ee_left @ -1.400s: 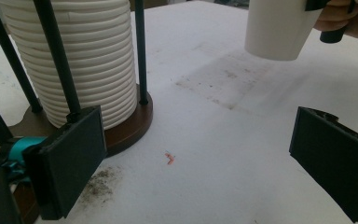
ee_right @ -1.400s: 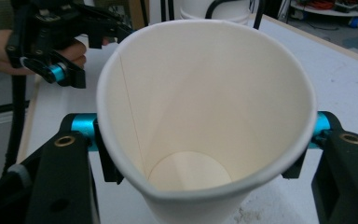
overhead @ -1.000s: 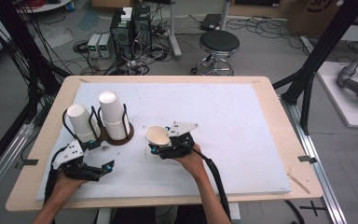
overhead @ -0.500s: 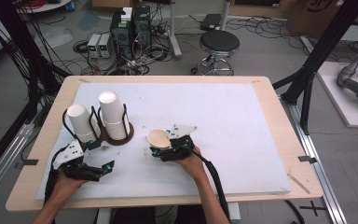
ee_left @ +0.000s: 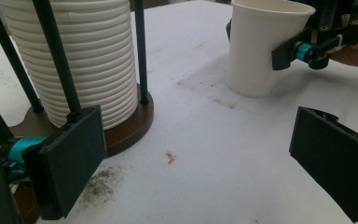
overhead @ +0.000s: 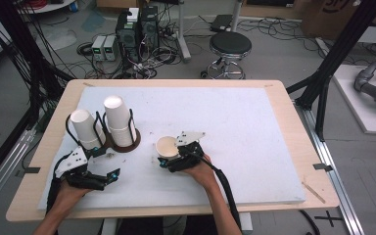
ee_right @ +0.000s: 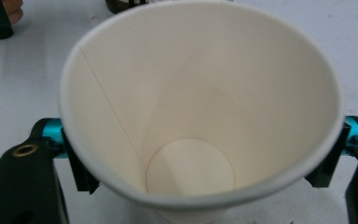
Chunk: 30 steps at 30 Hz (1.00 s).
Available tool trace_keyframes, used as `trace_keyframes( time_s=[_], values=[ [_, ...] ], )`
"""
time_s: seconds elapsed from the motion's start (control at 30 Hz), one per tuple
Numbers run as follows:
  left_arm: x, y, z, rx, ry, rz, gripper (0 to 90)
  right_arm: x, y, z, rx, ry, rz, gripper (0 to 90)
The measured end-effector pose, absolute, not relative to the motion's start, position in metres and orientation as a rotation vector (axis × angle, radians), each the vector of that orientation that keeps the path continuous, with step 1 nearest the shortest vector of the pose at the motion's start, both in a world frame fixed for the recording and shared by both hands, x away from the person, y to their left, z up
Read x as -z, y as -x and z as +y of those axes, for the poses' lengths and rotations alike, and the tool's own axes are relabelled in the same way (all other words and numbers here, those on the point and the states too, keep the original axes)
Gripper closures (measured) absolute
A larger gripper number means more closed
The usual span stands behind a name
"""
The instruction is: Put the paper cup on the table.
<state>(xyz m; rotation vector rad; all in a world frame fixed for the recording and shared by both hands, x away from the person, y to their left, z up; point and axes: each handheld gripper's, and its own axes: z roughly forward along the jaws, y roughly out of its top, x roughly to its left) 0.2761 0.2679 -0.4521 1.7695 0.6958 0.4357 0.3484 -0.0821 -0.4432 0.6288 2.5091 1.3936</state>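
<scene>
High view: white mat [overhead: 254, 132] covers wooden table [overhead: 293, 112]; stool [overhead: 230, 46] behind.

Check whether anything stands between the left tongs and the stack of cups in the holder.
Nothing visible does. The left tongs stand open right beside the cup stack; only the holder's thin black rods run in front of it.

paper cup [ee_right: 200, 116] base cut off, hiding right tongs [ee_right: 205, 172] tips
</scene>
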Motion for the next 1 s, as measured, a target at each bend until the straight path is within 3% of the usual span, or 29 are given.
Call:
trace_keyframes(
  time_s=[0.53,1.0],
  values=[
    [0.452,-0.277,0.267,-0.433,-1.776,0.696,3.7,0.44,-0.341,-0.091,-1.366,-0.598,2.55,15.4],
    [0.452,-0.277,0.267,-0.436,-1.781,0.698,3.7,0.434,-0.329,-0.136,-1.375,-0.644,2.511,15.6]
  ],
)
